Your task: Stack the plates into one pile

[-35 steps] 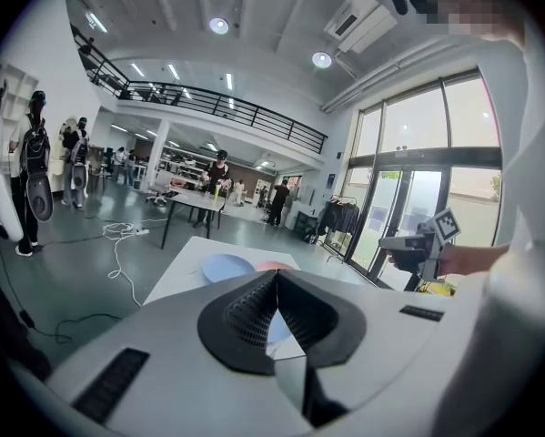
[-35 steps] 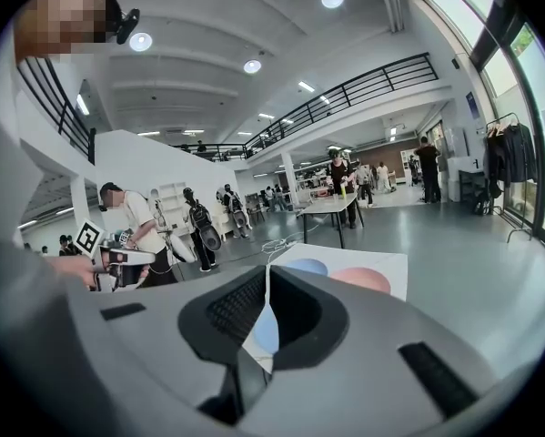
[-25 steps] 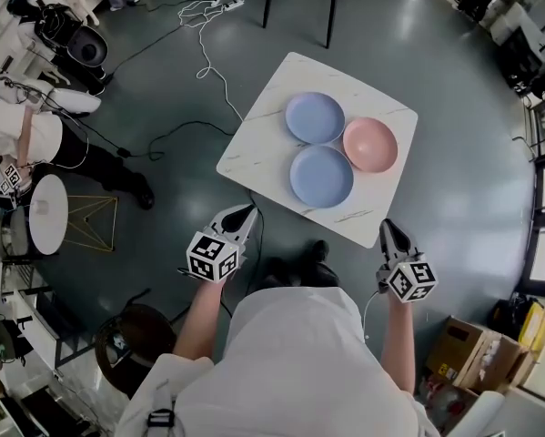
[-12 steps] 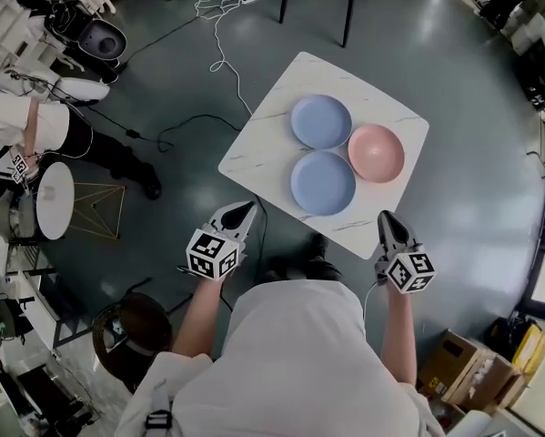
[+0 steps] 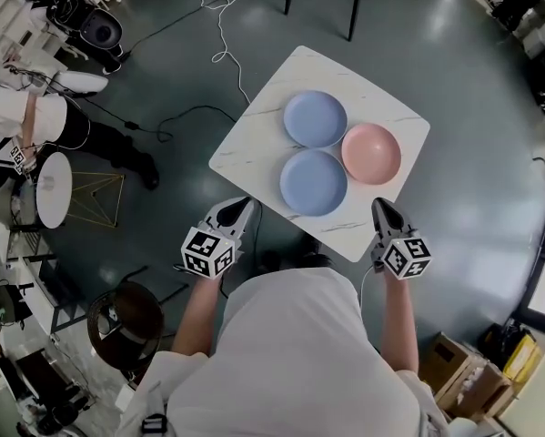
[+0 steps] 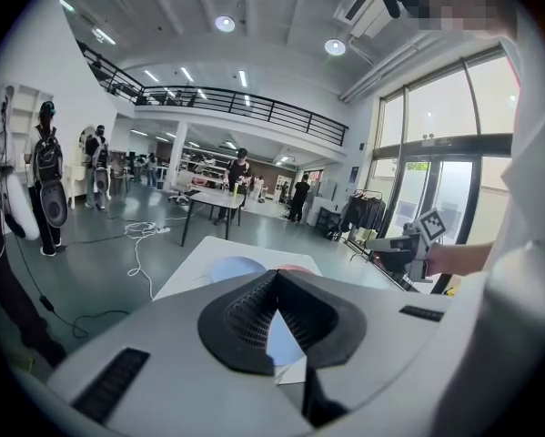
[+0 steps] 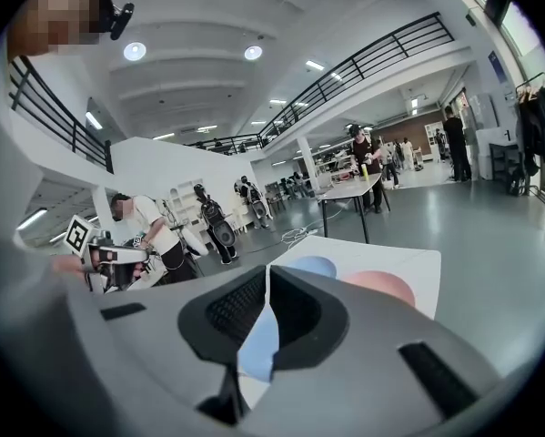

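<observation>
Plates point(image 5: 314, 182) lie before left hand-held gripper point(image 5: 244, 205) and right hand-held gripper point(image 5: 381, 205), both closed

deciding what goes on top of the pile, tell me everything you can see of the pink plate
The pink plate is round, plain and matte-looking, with a low raised rim, and empty. It lies flat, right way up, on the white marbled table, near its right edge in the head view, close beside the nearer blue plate and the farther blue plate. Whether their rims touch is unclear.
</observation>
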A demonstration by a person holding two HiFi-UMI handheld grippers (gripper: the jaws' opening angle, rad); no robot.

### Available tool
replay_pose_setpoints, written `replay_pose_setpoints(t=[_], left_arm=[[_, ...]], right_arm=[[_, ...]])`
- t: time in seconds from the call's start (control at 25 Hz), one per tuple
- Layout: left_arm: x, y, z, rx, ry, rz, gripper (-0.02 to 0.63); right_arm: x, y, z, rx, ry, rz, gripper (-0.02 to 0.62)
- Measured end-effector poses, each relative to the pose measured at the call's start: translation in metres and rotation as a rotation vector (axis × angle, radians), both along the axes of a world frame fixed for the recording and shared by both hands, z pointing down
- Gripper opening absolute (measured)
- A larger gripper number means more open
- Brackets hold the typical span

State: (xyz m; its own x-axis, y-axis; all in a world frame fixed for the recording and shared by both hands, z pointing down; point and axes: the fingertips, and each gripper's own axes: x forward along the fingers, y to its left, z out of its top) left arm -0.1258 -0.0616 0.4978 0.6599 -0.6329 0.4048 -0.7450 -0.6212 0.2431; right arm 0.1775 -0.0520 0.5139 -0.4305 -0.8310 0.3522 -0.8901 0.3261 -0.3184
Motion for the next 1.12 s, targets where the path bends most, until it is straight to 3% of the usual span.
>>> replay_pose_setpoints(t=[0.64,1.12], left_arm=[[0.055,-0.022,0.036,-0.074,-0.014,-0.012,0.012],[0.084,-0.024,0.066,-0.153,-0.056,-0.036,0.012]], right_arm=[[0.058,-0.045,0.080,-0.144,-0.044,0.002,0.029],[0.120,-0.067,0.173,-0.317,-0.135,0.128,0.039]])
